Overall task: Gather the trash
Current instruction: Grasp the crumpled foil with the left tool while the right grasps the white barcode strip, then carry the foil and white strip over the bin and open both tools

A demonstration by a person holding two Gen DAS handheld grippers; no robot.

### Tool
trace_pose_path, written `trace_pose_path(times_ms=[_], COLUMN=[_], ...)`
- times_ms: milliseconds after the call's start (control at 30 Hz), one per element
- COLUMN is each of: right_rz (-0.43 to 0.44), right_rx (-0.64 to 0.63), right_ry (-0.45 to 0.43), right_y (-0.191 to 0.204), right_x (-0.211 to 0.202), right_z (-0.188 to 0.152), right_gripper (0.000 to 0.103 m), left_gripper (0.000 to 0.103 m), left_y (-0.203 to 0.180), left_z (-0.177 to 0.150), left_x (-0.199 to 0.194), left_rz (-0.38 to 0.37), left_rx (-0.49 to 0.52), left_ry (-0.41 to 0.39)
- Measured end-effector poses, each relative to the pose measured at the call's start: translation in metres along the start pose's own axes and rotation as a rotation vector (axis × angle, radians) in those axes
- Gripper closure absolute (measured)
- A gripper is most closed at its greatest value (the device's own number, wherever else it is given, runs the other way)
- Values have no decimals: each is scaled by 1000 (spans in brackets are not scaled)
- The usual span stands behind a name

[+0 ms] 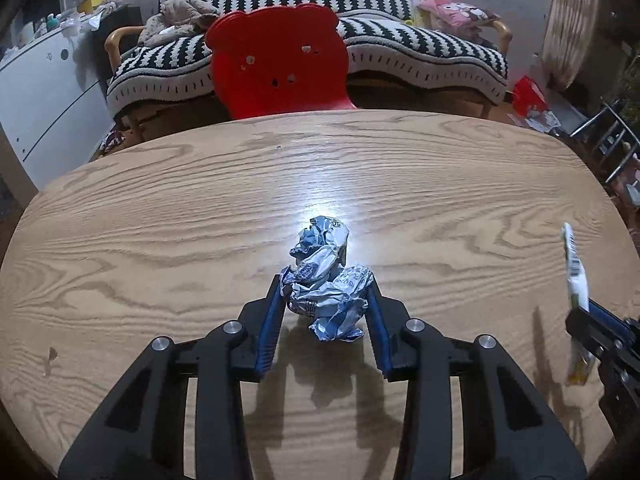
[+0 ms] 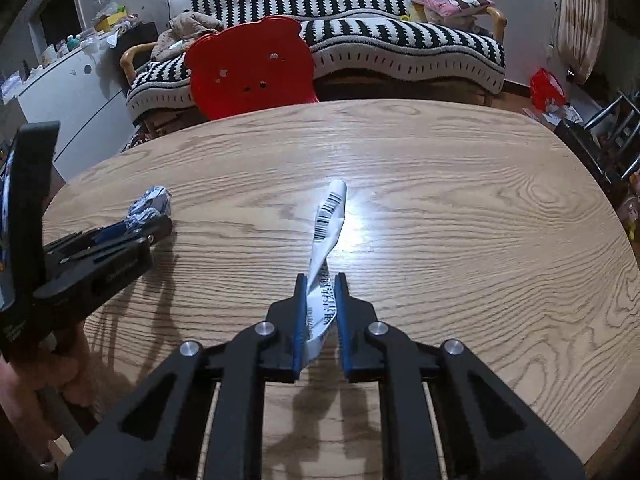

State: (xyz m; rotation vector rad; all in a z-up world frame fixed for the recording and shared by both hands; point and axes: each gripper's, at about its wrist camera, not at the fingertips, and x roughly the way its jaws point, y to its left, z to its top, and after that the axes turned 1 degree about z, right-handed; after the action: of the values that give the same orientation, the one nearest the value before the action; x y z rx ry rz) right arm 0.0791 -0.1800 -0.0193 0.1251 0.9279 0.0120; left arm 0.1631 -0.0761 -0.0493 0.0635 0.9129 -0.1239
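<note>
Crumpled wrapper (image 1: 326, 280) clamped in left claw (image 1: 327, 286)

Your left gripper (image 1: 326, 294) sat over the table (image 1: 160, 220) with the crumpled wrapper (image 1: 326, 284) between its fingers; your right gripper (image 2: 322, 292), to its right, had the barcoded wrapper strip (image 2: 330, 216). Behind the table stood a chair (image 1: 276, 64), then a sofa (image 1: 420, 52).

The left gripper (image 1: 326, 286) is clamped on a crumpled silver-blue wrapper (image 1: 324, 280), one blue finger pad (image 1: 272, 320) pressing each side, above the wooden surface (image 1: 160, 220). At the right edge, the right gripper (image 1: 580, 316) holds a flat white wrapper (image 1: 576, 276). A red chair (image 1: 276, 60) stands beyond the surface.
</note>
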Motion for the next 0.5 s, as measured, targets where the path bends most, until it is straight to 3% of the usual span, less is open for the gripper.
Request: trace_pose_path(times_ms=[500], right_rz=[-4], right_rx=[17], right_ry=[-38], right_y=[-10], right_x=[-25], right_z=[0], right_gripper=[89], left_gripper=[65], left_y=[-20], left_z=[-16], left_x=[-36], left_rz=[-33], left_rx=[41], left_ry=[-29])
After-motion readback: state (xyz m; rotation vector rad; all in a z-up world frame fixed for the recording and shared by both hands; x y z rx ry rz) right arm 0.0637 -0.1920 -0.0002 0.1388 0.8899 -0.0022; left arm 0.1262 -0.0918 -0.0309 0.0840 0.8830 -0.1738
